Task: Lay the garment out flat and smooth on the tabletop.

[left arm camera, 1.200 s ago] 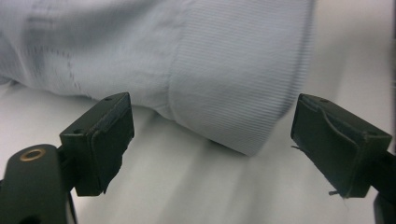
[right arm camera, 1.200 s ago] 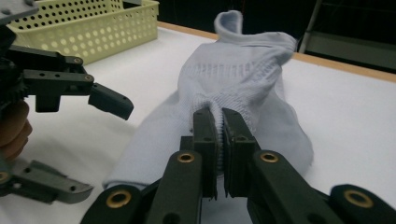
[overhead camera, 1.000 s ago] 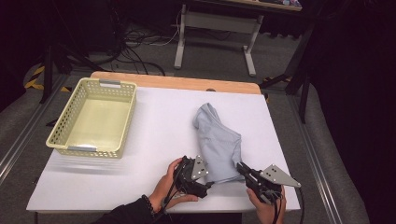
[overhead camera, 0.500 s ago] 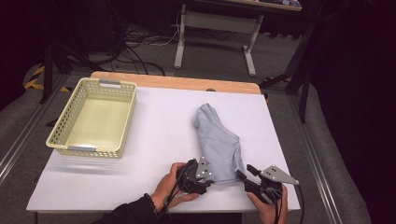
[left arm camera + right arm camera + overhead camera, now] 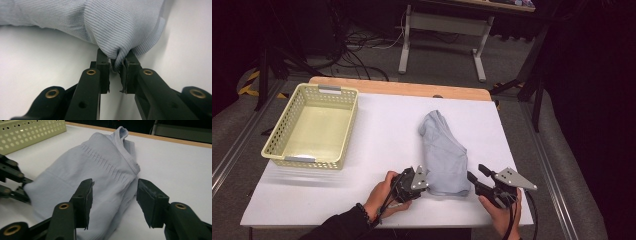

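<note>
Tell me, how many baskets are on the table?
1. The yellow basket sits on the far left part of the white table, well away from the light blue garment. Its holed wall also peeks into the right gripper view.

Dim room, dark at the back and along the right. White tabletop [image 5: 382, 145] in the middle, brightly lit, with a strip of pale wood [image 5: 412, 89] along its far edge. Grey floor [image 5: 447, 70] beyond, strewn with black cables [image 5: 362, 42]. Farther back, a desk frame on light metal legs [image 5: 404, 45] with a crossbar between them. Yellow-and-black hazard tape [image 5: 248, 85] on the floor at far left. Metal rails [image 5: 234, 150] running along both sides of the tabletop. Dark stand legs [image 5: 537, 85] at right.
</note>
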### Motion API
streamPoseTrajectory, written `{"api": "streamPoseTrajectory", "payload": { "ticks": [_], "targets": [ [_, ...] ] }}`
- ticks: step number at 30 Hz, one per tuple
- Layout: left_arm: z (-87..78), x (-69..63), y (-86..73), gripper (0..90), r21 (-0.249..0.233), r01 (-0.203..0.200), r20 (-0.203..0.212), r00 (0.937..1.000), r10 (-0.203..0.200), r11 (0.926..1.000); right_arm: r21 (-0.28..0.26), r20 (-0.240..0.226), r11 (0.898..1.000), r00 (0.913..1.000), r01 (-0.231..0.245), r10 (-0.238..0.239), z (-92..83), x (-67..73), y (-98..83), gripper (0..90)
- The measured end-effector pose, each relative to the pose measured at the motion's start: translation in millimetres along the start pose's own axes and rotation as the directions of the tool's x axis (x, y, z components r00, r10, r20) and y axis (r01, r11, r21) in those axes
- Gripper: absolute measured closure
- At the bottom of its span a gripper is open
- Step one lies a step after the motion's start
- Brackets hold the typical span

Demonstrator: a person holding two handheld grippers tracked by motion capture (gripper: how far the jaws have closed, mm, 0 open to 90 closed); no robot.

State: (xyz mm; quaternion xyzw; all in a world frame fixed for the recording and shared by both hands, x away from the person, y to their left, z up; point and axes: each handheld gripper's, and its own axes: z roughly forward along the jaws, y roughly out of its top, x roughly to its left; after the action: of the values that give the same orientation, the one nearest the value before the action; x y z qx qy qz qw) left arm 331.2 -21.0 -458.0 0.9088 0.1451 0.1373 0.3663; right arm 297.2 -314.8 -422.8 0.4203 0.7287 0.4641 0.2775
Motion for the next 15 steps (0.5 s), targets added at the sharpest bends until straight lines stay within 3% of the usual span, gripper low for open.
{"api": "streamPoseTrajectory", "payload": {
  "ticks": [6, 11, 15],
  "targets": [
    [-20.5, 5.8, -10.5, 80.8, 0.015, -0.031, -0.033, 0.9990, 0.031, 0.9994, 0.053, -0.018, 0.998, 0.9996, 0.024, -0.023, 37.0, -7.5, 7.9, 47.7],
    [-32.5, 7.2, -21.2, 81.5, 0.024, -0.023, -0.040, 0.9989, 0.024, 0.9995, 0.129, -0.073, 0.991, 0.9971, 0.034, -0.024, 69.1, -9.0, 8.8, 47.5],
    [-42.5, 7.2, -29.1, 82.6, 0.025, -0.015, -0.051, 0.9986, 0.016, 0.9996, 0.169, -0.088, 0.985, 0.9959, 0.036, -0.021, 84.9, -7.7, 10.0, 47.4]
  ]
}}
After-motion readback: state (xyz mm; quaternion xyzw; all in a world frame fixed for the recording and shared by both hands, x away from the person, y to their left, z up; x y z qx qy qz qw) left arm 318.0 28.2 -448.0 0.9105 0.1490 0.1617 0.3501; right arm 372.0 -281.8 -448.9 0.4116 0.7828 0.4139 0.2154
